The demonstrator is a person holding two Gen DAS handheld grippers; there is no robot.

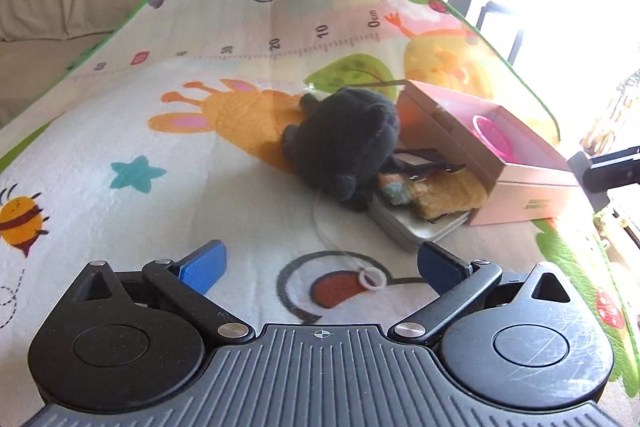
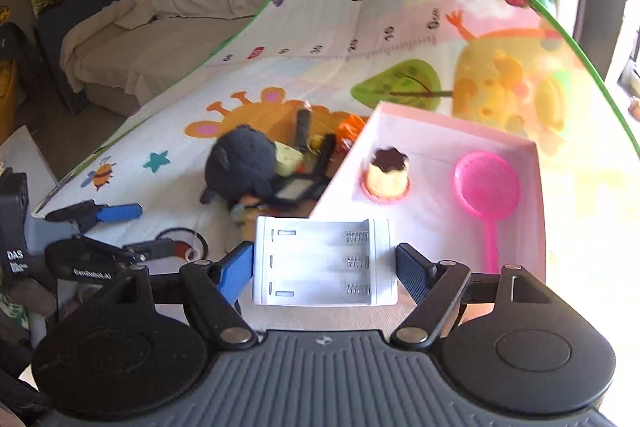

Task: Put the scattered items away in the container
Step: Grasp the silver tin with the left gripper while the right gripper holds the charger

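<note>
While right gripper (image 2: 325, 263) clamps white plastic battery holder (image 2: 325, 262) between blue pads, at near rim of pink cardboard box (image 2: 538, 195): carry holder clear over wall, lower onto bare floor of box, avoiding toy pudding (image 2: 387, 173) and pink plastic strainer (image 2: 486, 187), then release. Left gripper (image 1: 320, 263) wide open, empty, above cartoon play mat (image 1: 160, 131). Black plush toy (image 1: 344, 143) and clutter remain beside box; likely next.
</note>
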